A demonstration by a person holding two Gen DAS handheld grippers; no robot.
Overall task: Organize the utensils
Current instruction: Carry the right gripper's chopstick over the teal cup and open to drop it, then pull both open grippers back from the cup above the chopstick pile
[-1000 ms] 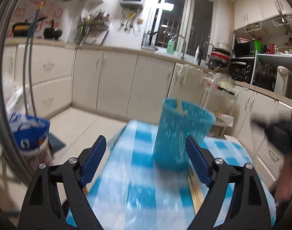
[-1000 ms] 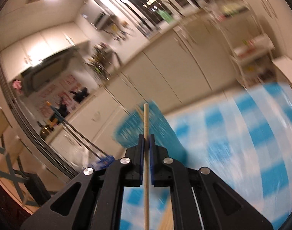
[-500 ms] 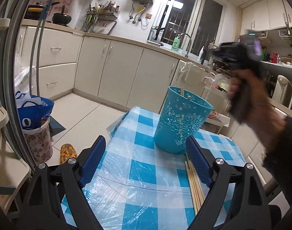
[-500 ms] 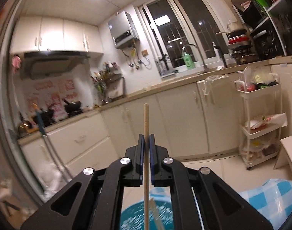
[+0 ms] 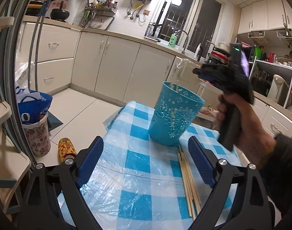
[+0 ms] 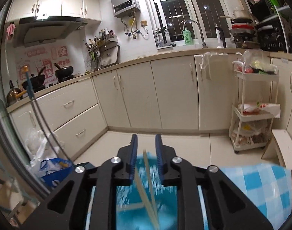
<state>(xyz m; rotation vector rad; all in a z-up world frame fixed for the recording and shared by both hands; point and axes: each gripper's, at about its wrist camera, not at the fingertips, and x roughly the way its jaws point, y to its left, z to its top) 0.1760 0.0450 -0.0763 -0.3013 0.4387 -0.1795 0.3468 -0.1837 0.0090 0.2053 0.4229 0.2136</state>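
Above the teal cup (image 6: 146, 197) on the checkered table (image 5: 138, 182), right gripper (image 6: 146, 143) opening around a loose chopstick (image 6: 148, 174), left gripper (image 5: 146, 155) spread wide near spare chopsticks (image 5: 188, 180)

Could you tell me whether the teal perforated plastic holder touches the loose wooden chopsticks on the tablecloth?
Cannot tell: in the left wrist view the chopsticks end at the holder's base.

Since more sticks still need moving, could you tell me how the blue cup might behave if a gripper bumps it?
The blue cup looks like thin, perforated plastic, so probably light. It stands tall on a narrower base, so it may tip. The glossy table cover might let it slide.
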